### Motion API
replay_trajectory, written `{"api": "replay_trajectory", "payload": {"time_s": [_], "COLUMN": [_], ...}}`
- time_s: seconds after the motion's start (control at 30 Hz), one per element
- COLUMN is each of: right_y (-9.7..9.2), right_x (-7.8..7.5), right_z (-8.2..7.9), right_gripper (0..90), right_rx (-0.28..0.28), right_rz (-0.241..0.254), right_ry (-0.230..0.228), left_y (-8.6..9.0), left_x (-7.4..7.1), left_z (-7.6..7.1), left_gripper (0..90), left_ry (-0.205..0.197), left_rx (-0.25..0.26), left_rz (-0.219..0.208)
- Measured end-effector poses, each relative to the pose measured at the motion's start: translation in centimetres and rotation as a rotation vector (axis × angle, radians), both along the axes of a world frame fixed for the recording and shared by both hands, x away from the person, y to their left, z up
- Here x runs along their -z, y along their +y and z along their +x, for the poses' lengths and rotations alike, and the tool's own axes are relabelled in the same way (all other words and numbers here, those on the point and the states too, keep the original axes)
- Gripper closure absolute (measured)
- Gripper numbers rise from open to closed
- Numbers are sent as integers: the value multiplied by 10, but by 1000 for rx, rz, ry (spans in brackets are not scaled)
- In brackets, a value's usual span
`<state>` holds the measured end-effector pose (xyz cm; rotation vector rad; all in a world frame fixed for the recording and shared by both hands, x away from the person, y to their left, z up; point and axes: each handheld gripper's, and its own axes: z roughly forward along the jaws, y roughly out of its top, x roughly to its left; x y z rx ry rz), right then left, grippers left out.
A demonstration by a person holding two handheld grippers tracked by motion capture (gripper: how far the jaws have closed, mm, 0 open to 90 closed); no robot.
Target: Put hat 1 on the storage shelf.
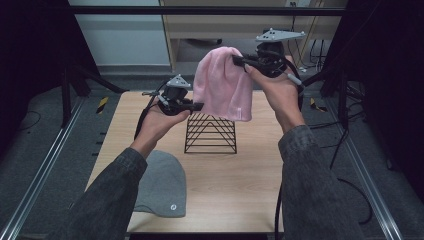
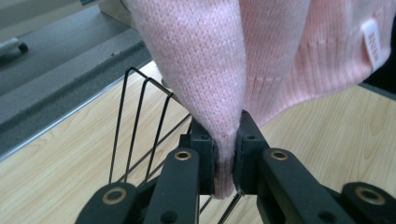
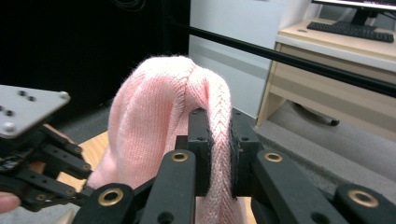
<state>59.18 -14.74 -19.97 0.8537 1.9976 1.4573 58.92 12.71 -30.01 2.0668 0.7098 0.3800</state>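
Observation:
A pink knitted beanie [image 1: 222,82] hangs in the air above the black wire rack [image 1: 210,132] at the table's middle. My right gripper [image 1: 239,60] is shut on the beanie's crown, high up; its pads pinch a knit fold [image 3: 219,154]. Lower and to the left, my left gripper [image 1: 199,106] is shut on the beanie's bottom edge, with the pink fabric [image 2: 226,158] squeezed between its pads. A small label [image 2: 375,41] shows on the beanie's ribbed cuff. The wire rack [image 2: 140,126] stands just beyond the left jaws.
A grey beanie [image 1: 162,185] lies flat at the front left of the wooden table [image 1: 235,180]. Metal rails [image 1: 45,165] run along both sides of the table. A desk with a keyboard [image 3: 350,30] stands beyond the far edge.

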Motion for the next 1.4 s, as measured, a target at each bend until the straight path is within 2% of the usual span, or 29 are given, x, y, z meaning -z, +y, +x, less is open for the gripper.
{"api": "replay_trajectory", "payload": {"time_s": [0.1,0.33,0.47,0.5,0.6,0.7,0.77,0.9,0.97,1.13,1.4], "right_y": [-1,3,4,4,3,3,1,1,1,-4,-13], "right_x": [6,18,20,20,19,17,18,21,22,22,33], "right_z": [9,23,26,27,27,27,27,28,28,29,29], "right_gripper": [822,820,821,820,820,819,819,818,818,818,818], "right_rx": [10,18,27,27,24,28,30,29,31,42,57], "right_rz": [12,19,20,27,41,39,41,35,32,47,39], "right_ry": [15,36,35,30,22,16,13,20,18,19,50], "left_y": [3,6,5,5,5,3,3,2,2,1,-5], "left_x": [1,5,7,6,4,3,4,8,9,3,2], "left_z": [4,11,14,15,14,15,17,20,20,16,6], "left_gripper": [810,802,797,798,797,793,794,792,794,807,813], "left_ry": [7,3,-13,-13,-20,-31,-27,-20,-19,-25,-30], "left_rx": [-20,-46,-60,-66,-63,-69,-76,-85,-79,-61,-37], "left_rz": [-14,0,-1,-26,-44,-35,-42,-28,-25,-53,-9]}}
